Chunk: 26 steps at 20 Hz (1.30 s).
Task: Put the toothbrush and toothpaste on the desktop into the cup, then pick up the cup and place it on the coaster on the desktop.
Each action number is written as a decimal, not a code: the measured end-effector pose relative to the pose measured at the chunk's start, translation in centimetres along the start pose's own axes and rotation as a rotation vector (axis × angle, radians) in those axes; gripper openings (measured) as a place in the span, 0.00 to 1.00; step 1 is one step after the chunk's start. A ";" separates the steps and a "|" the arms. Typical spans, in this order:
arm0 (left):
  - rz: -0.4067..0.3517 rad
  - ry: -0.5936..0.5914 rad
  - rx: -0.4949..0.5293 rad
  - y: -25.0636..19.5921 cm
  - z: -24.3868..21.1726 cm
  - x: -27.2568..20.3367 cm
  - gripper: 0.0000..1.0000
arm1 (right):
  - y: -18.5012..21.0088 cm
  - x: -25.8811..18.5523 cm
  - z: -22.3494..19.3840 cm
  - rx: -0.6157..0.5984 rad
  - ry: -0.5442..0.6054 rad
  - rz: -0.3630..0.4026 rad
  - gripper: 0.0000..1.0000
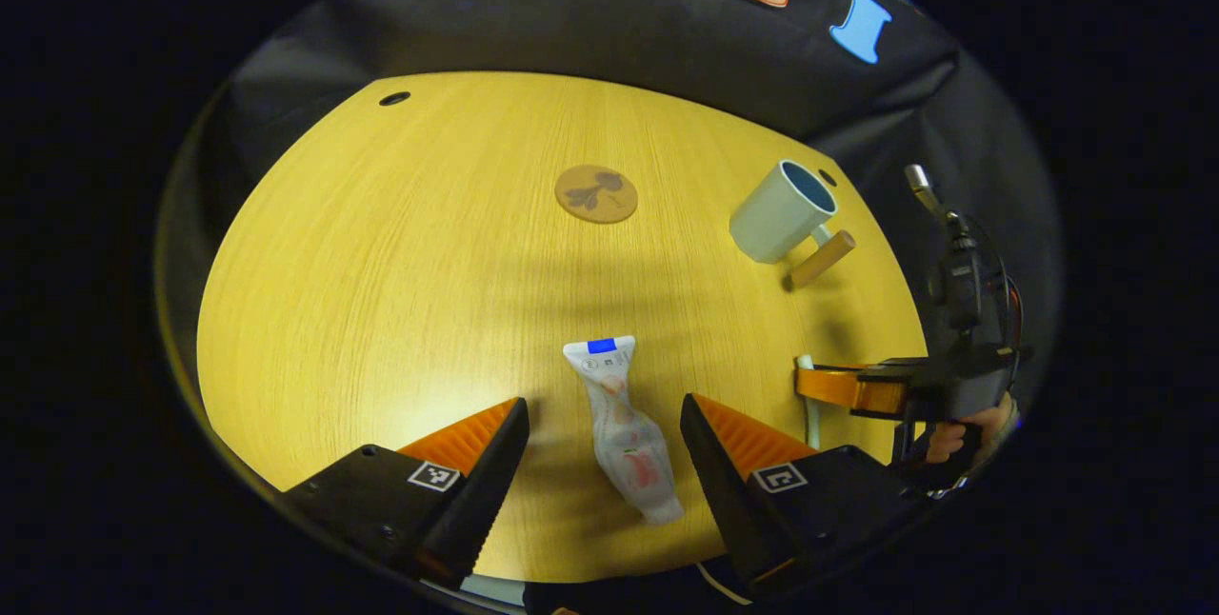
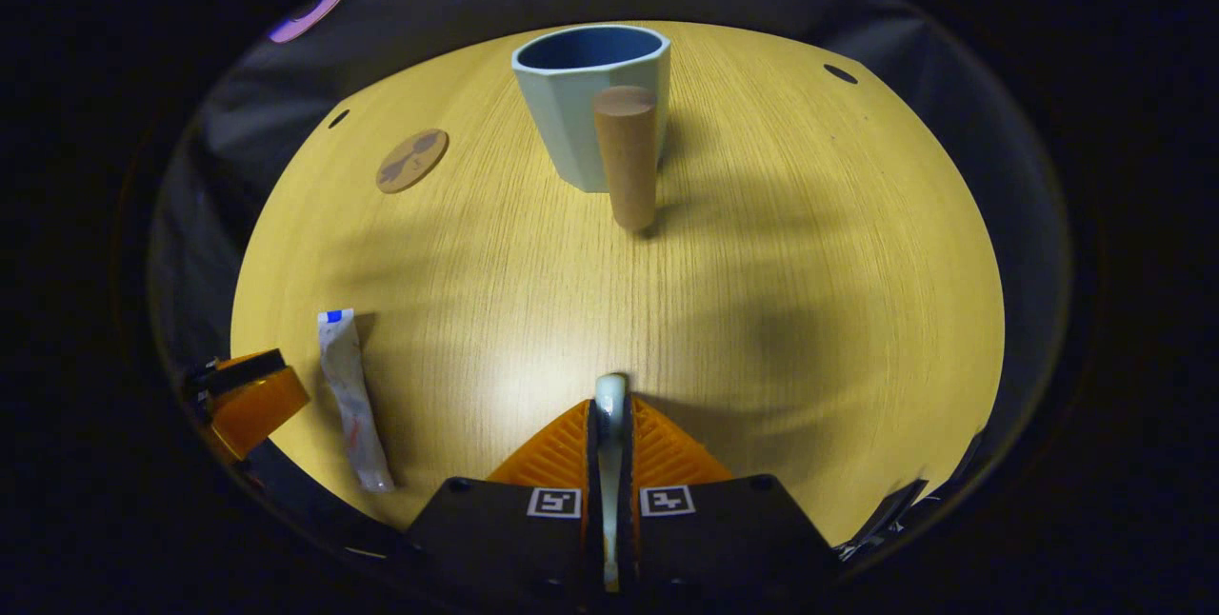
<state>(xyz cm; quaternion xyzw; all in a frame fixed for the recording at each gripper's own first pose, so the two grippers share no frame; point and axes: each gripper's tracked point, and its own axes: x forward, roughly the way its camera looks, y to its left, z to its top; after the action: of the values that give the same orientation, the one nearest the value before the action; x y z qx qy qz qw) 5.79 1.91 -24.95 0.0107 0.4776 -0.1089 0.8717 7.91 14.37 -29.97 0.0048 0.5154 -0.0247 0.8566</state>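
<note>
Toothpaste (image 1: 624, 429) lengthwise between spread left tool (image 1: 605, 444) fingers, toothbrush (image 2: 609, 406) pinched in right tool (image 2: 609, 425), pointing at cup (image 2: 590, 91).

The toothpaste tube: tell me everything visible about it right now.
The toothpaste tube is a soft-looking white tube with reddish print and a blue band at its flat crimped end. It lies flat on the wooden desktop, crimped end pointing toward the coaster, rounder end nearer the camera. In the left gripper view it sits between the open jaws of the left gripper, touching neither. The right gripper view shows it on the desktop too.
</note>
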 end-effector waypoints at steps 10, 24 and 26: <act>0.121 0.167 -0.086 0.8 -0.9 2.2 0.87 | -2.4 -7.1 1.6 0.091 -0.235 0.032 0.08; 0.162 0.278 0.017 1.3 -1.3 4.0 0.54 | -3.4 -12.2 5.8 0.027 -0.477 0.062 0.08; 0.183 0.278 0.043 1.4 -1.2 4.1 0.51 | -3.7 -12.8 6.4 0.025 -0.494 0.053 0.08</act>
<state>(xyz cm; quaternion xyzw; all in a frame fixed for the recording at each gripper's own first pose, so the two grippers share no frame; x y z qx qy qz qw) 7.19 2.66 -29.15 0.0877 0.5882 -0.0368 0.8031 7.38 10.90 -15.58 0.0229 0.2898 -0.0089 0.9568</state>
